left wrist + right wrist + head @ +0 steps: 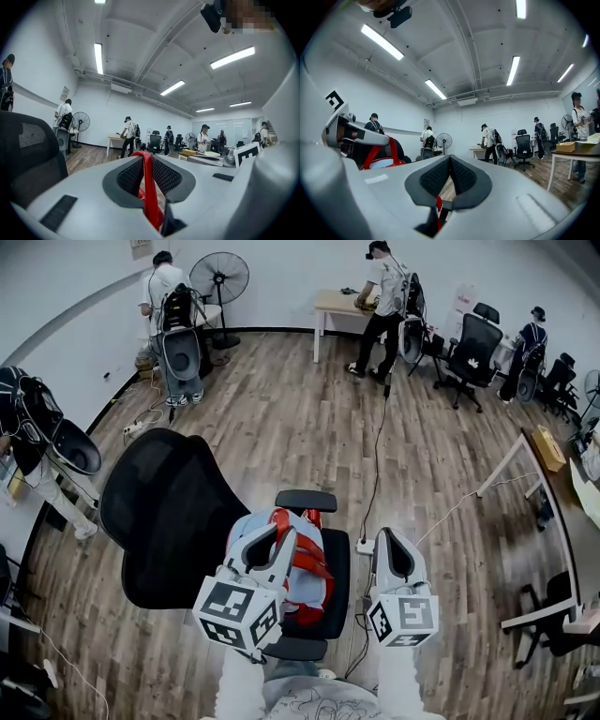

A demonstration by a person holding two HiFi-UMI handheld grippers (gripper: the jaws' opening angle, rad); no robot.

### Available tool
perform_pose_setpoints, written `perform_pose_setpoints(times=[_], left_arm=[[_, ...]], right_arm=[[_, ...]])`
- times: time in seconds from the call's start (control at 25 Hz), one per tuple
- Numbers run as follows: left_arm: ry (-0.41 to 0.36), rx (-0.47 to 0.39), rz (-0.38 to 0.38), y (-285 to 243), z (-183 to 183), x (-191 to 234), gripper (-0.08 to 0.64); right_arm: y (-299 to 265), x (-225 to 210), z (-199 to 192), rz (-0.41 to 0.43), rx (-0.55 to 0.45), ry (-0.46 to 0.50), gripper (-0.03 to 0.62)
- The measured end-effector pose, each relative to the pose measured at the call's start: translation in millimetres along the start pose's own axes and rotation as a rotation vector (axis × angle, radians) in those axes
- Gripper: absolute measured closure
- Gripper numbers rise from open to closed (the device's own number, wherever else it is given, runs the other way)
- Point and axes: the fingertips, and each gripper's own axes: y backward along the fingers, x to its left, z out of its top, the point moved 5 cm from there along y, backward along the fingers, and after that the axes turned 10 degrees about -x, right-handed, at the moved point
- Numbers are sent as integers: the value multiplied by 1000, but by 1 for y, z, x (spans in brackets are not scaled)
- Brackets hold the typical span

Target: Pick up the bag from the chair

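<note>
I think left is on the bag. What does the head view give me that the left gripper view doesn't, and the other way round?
Head view only: the whole light-blue bag lying on the black chair, and the right gripper off to the bag's right, not touching it. Left gripper view only: the jaws closed on the red strap. Both: the left gripper at that strap, and the fan by the far wall.

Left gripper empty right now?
No, the left gripper is shut on the red bag strap, which runs between its jaws.
</note>
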Motion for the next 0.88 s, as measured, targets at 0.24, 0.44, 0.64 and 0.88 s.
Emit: perform_pose_setpoints(times=[0.24,0.44,0.64,0.88], left_arm=[[9,4,14,4,-3,0,503],[5,4,17,5,-4,-1,503],[5,1,16,8,-2,-2,503],[-2,6,6,4,-2,-2,503]], right_arm=[[1,0,4,4,-8,-5,583],[0,1,5,5,-7,-8,583],[2,2,9,5,-11,-16,583],[-2,3,11,13,-17,-11,583]])
